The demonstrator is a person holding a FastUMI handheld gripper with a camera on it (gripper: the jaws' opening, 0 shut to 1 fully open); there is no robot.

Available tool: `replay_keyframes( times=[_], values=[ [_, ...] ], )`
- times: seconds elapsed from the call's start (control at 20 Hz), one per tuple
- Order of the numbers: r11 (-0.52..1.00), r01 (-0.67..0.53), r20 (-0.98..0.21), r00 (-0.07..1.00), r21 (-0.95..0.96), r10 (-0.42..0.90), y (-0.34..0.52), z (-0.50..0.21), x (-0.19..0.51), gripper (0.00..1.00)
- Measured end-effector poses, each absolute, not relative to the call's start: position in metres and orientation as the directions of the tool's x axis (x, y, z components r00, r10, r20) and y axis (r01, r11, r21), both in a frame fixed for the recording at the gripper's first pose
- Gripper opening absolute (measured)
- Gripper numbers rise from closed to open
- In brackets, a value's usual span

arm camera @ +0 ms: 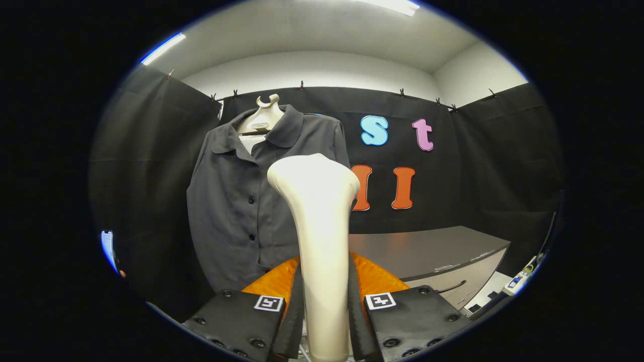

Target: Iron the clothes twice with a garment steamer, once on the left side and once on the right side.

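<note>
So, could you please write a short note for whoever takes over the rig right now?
Tongs: shut on the steamer, held upright between the fingers, head up.
Shirt: hangs on a hanger against the booth wall, beyond the steamer and slightly to its left, buttoned. The steamer's head appears short of the cloth.
Grey table stands to the right of the shirt.
Done: steamer picked up.
Left, as far as can be judged: one pass on the left side, one on the right.

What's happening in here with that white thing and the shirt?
A handheld gripper is clamped on the handle of a cream garment steamer, holding it upright between its two fingers. Beyond it, a dark grey buttoned shirt hangs on a pale hanger against the black cloth wall. The steamer head looks short of the fabric, so ironing seems about to begin.
</note>
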State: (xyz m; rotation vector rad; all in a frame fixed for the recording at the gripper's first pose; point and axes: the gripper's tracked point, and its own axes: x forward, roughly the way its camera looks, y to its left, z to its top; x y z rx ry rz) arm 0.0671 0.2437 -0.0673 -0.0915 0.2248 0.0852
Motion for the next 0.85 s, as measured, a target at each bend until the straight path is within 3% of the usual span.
replay_keyframes(
  times=[0.85],
  values=[
    [0.994,-0.08,-0.226,0.972,-0.078,0.061,0.224,-0.057,0.068,0.45]
  ],
)
